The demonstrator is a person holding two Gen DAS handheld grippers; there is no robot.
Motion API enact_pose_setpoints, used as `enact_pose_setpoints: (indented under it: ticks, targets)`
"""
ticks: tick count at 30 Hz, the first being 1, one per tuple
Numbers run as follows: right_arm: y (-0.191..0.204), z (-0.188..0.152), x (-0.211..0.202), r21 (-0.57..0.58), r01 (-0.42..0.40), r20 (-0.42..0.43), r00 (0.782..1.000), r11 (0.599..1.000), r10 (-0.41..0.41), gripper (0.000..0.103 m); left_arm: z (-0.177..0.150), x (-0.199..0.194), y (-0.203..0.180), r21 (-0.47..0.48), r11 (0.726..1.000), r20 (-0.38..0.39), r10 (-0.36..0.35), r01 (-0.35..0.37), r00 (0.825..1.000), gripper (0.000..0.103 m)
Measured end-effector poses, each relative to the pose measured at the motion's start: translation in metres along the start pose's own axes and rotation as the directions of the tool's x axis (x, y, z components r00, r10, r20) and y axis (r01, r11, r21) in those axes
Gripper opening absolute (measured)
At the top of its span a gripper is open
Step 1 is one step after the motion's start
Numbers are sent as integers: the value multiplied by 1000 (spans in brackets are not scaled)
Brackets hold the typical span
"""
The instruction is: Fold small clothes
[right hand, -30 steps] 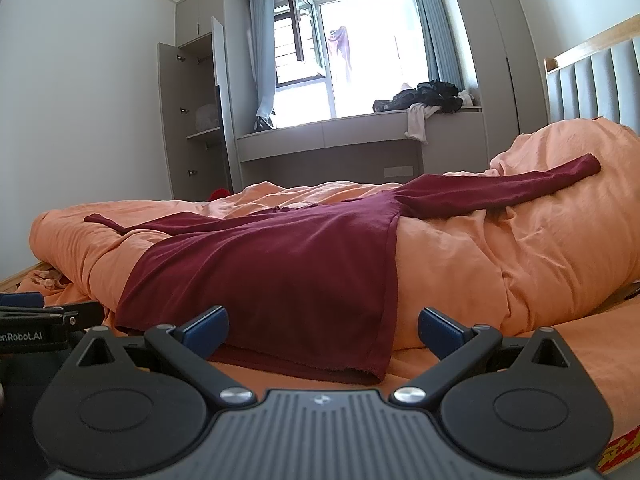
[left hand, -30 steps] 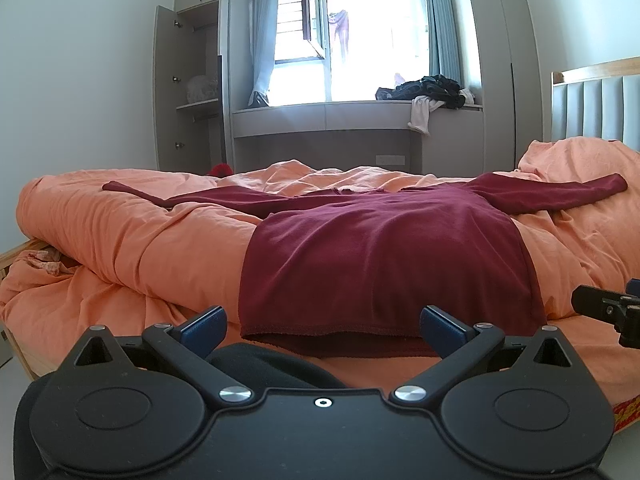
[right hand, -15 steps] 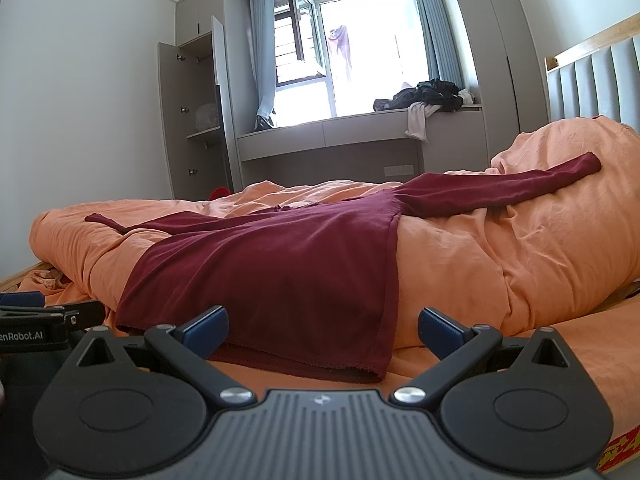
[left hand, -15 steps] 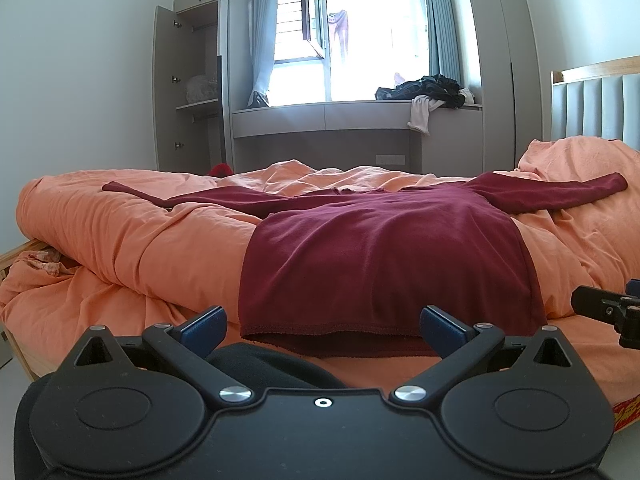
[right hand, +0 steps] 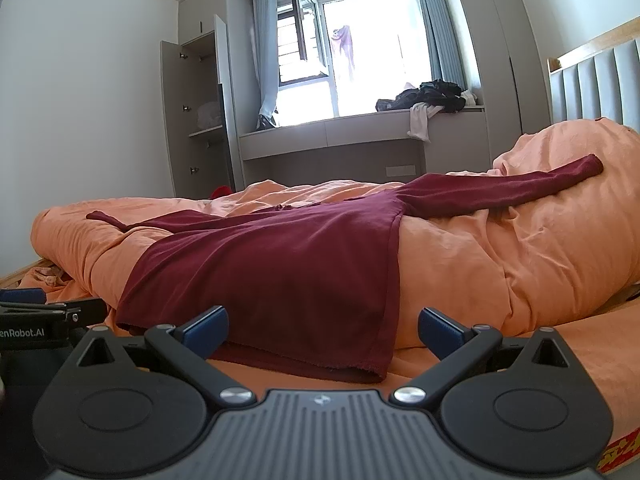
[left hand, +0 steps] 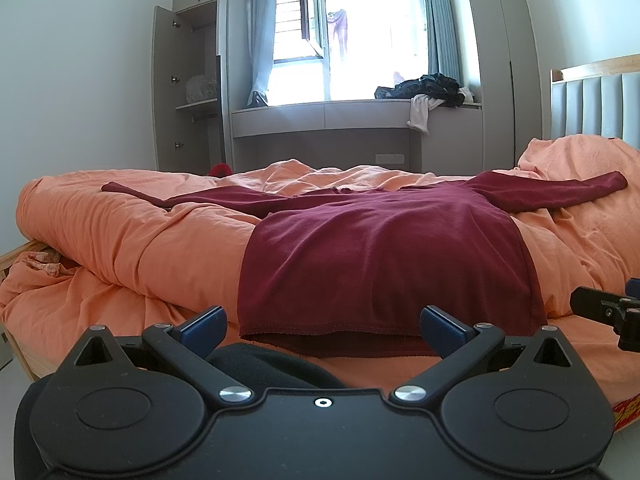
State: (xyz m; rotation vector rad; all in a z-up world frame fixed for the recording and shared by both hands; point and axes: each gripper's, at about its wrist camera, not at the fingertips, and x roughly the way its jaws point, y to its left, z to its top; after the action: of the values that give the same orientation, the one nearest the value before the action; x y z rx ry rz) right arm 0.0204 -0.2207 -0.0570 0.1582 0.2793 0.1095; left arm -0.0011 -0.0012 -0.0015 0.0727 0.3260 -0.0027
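Both my tools, left tool (left hand: 322, 325) and right tool (right hand: 323, 325), sit wide open, empty; the dark red long-sleeved knit top (left hand: 384, 252) lies straight ahead on the orange bed (left hand: 128, 240), hem nearest, sleeves spread sideways.

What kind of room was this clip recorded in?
A home bedroom, by the look of it: a bed with a rumpled orange duvet and padded headboard, an open wardrobe by the window, and a dark red top spread flat on the bed for folding.

Shirt (left hand: 384, 256) spread on duvet (left hand: 120, 240), window seat (left hand: 320, 114) behind.
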Motion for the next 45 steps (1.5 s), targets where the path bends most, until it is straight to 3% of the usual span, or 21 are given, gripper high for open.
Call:
enact_pose_setpoints:
  ticks: [8, 12, 17, 22, 25, 32, 36, 40, 43, 45]
  targets:
    - [-2, 1, 2, 5, 1, 9, 1000, 1000, -1, 103, 4, 6, -1, 0, 1000, -26, -19, 19, 999, 103]
    - [-15, 7, 11, 37, 12, 18, 1000, 999, -13, 103, 18, 15, 6, -67, 997, -52, -34, 31, 998, 103]
    - [-47, 18, 30, 94, 29, 21, 999, 995, -31, 103, 48, 31, 6, -87, 996, -42, -27, 23, 999, 103]
    - [-94, 26, 51, 169, 55, 34, 998, 984, -61, 103, 87, 65, -3, -16, 1000, -40, -11, 11, 999, 103]
    - [-122, 29, 61, 209, 95, 65, 992, 973, -111, 103, 109, 90, -10, 11, 1000, -1, 7, -7, 1000, 103]
    - [-170, 36, 90, 183, 257, 60, 960, 949, -272, 103, 146, 158, -28, 96, 995, 48, 21, -26, 999, 103]
    - [-197, 56, 108, 176, 331, 79, 934, 927, -349, 103, 160, 203, -29, 64, 997, 57, -55, 51, 997, 103]
    - [-227, 83, 124, 193, 364, 95, 917, 911, -386, 103, 156, 241, -31, 9, 993, 35, -116, 116, 993, 103]
    - [-250, 104, 138, 180, 443, 100, 880, 878, -464, 103, 148, 262, -31, -18, 993, -6, -115, 114, 993, 103]
    - [-267, 116, 150, 169, 468, 96, 868, 868, -487, 103, 143, 271, -32, -8, 992, -32, -126, 125, 992, 103]
